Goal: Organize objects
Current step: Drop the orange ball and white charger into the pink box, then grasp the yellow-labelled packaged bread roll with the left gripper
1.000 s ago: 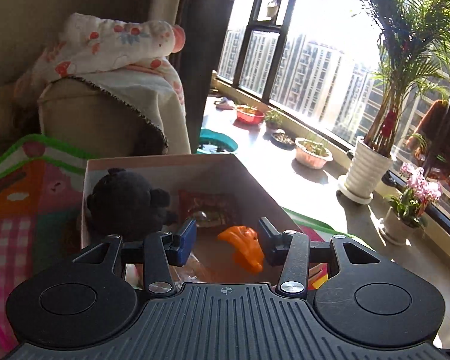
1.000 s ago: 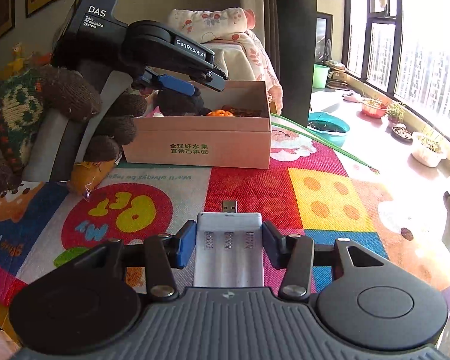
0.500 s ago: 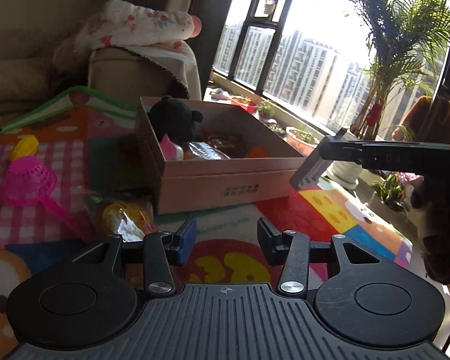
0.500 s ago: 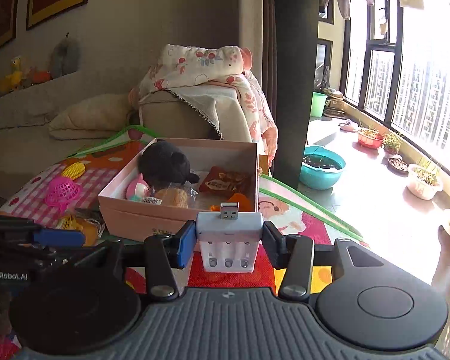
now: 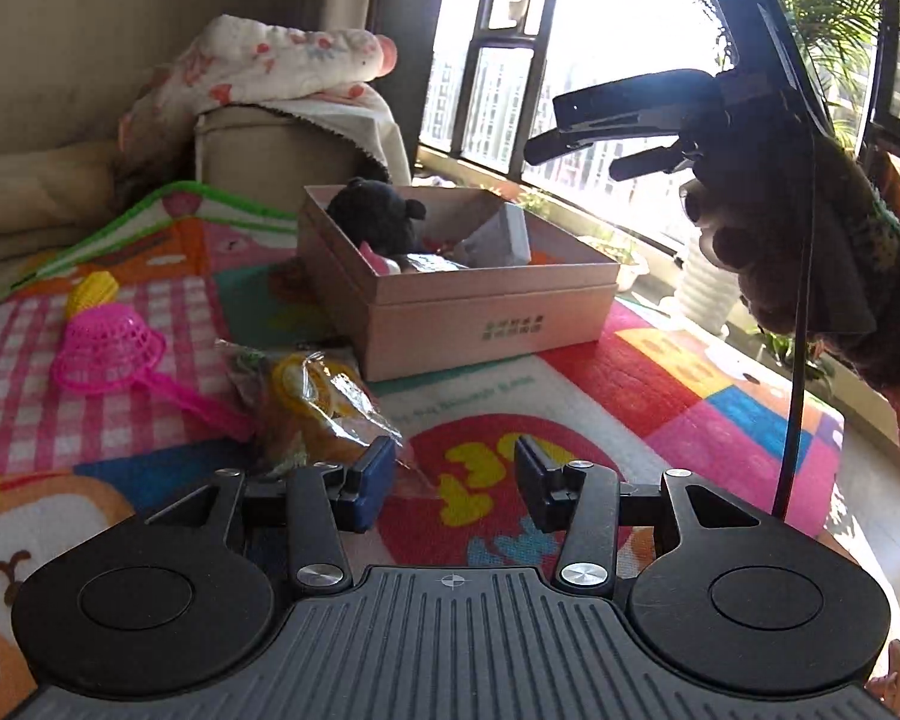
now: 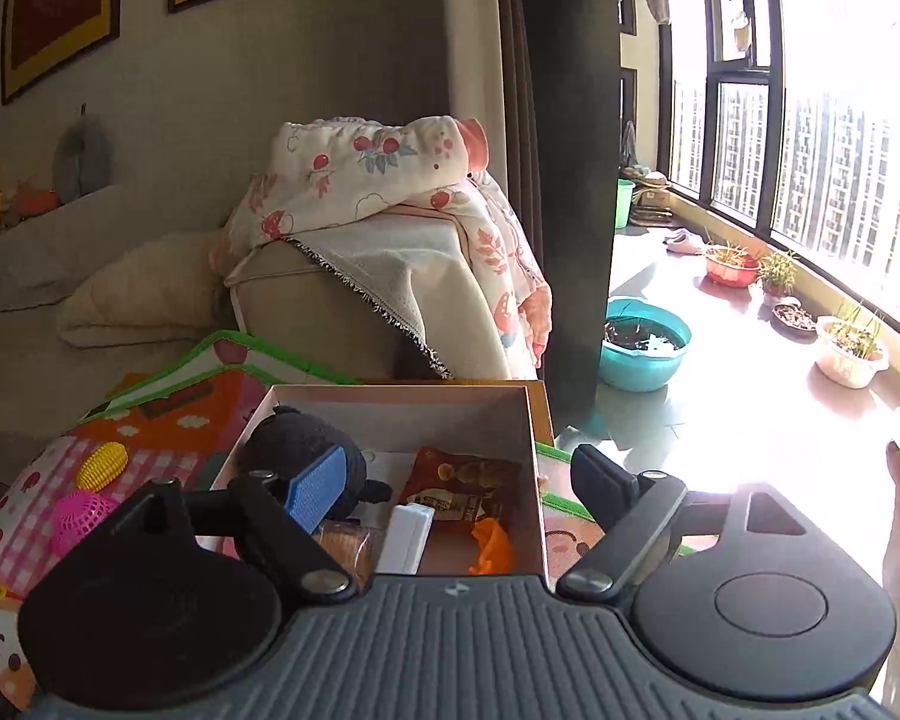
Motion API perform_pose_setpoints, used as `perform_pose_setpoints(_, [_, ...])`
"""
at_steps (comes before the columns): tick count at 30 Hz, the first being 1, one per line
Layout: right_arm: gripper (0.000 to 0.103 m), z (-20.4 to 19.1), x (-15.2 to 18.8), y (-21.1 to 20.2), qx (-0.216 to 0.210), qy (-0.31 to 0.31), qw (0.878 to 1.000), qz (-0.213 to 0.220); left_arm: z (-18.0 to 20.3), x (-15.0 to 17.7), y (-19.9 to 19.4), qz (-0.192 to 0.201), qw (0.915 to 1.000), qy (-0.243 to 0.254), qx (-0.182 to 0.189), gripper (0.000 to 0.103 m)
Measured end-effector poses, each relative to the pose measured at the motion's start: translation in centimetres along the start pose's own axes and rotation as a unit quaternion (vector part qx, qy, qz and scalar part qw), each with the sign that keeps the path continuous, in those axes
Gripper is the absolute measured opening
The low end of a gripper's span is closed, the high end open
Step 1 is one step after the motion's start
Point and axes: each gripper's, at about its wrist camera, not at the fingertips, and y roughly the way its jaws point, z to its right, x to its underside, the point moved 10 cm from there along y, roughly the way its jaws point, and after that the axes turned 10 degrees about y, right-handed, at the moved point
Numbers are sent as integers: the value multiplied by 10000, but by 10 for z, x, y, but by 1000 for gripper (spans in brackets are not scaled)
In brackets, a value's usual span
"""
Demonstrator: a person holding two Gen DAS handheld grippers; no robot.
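Observation:
My right gripper point(image 6: 459, 480) hangs over the pink cardboard box point(image 6: 390, 420), its jaws opening with nothing pressed between them. The white battery charger point(image 6: 411, 537) lies on edge inside the box, beside a black plush point(image 6: 294, 450), a red snack packet point(image 6: 462, 480) and an orange toy point(image 6: 492, 546). In the left wrist view the charger point(image 5: 504, 237) leans in the box point(image 5: 486, 282), below the right gripper point(image 5: 600, 138), which a gloved hand point(image 5: 810, 240) holds. My left gripper point(image 5: 456, 483) is open and empty, low over the play mat, just right of a wrapped yellow snack point(image 5: 318, 414).
A pink toy strainer point(image 5: 108, 348) and a yellow corn toy point(image 5: 93, 291) lie on the mat left of the box. Behind the box stands a sofa arm with a floral blanket point(image 6: 378, 192). A teal basin point(image 6: 645, 342) and plant pots point(image 6: 849, 354) line the window.
The right gripper carried the charger up over the box and opened; the charger now lies in the box. The left gripper drew back from the box to the mat by the wrapped snack.

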Motion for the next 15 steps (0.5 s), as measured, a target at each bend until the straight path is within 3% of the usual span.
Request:
perform_pose_setpoints(2, [88, 0, 21, -6, 80, -164, 9998, -51, -3, -2, 0, 47, 10000, -55, -17, 50])
perform_pose_setpoints(6, [102, -7, 65, -20, -3, -381, 9990, -216, -10, -5, -3, 144, 9996, -193, -114, 50])
perform_pose_setpoints(15, [103, -32, 153, -15, -348, -572, 9924, -1034, -43, -10, -8, 162, 9959, -678, -571, 50])
